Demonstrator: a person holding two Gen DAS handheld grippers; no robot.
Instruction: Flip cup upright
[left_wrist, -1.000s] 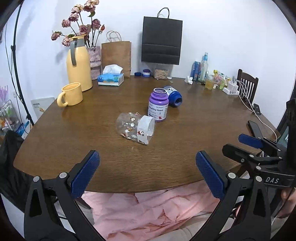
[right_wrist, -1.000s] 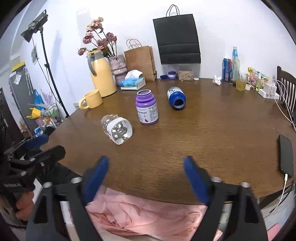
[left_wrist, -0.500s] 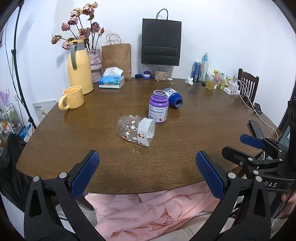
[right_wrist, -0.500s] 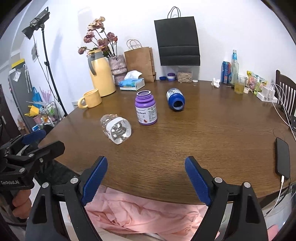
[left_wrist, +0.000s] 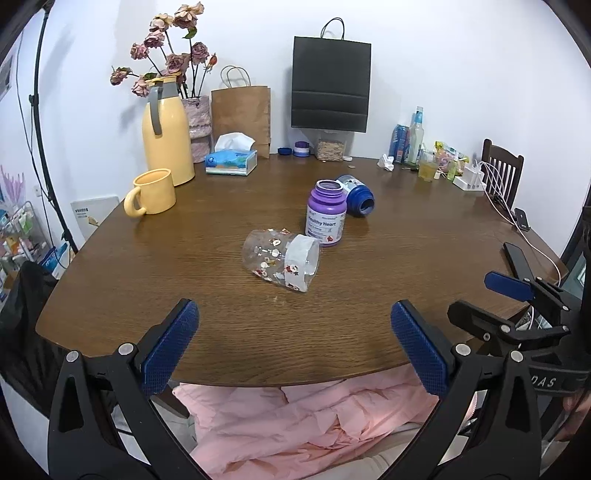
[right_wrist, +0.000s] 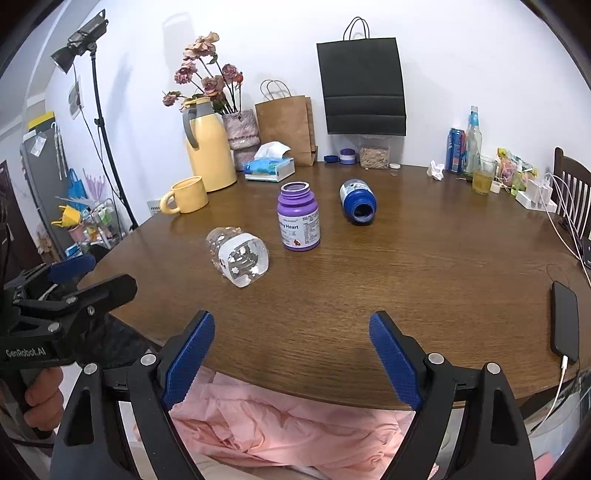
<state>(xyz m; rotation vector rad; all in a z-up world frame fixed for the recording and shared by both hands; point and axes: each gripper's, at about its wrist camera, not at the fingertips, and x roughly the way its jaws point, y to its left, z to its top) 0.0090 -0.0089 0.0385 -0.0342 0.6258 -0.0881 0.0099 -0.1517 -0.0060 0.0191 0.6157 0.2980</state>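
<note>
A clear cup (left_wrist: 280, 259) with small printed figures and a white band at its rim lies on its side near the middle of the brown table (left_wrist: 184, 295), mouth toward the front right. The right wrist view shows the cup (right_wrist: 238, 260) with its mouth facing the camera. My left gripper (left_wrist: 293, 341) is open over the table's front edge, well short of the cup, nothing between its blue pads. My right gripper (right_wrist: 291, 354) is also open and empty at the front edge, the cup ahead and to its left. Each gripper appears in the other's view at the side.
A purple bottle (left_wrist: 326, 212) stands upright just behind the cup; a blue bottle (left_wrist: 356, 199) lies on its side beyond it. A yellow mug (left_wrist: 151, 192), yellow thermos (left_wrist: 166, 136), tissue box (left_wrist: 232, 160) and bags stand at the back. A phone (right_wrist: 564, 326) lies at right. Pink cloth (left_wrist: 306, 424) hangs below the table edge.
Both grippers have shifted slightly forward over the table edge; the view has crept toward the cup. The cup and bottles have not moved.
</note>
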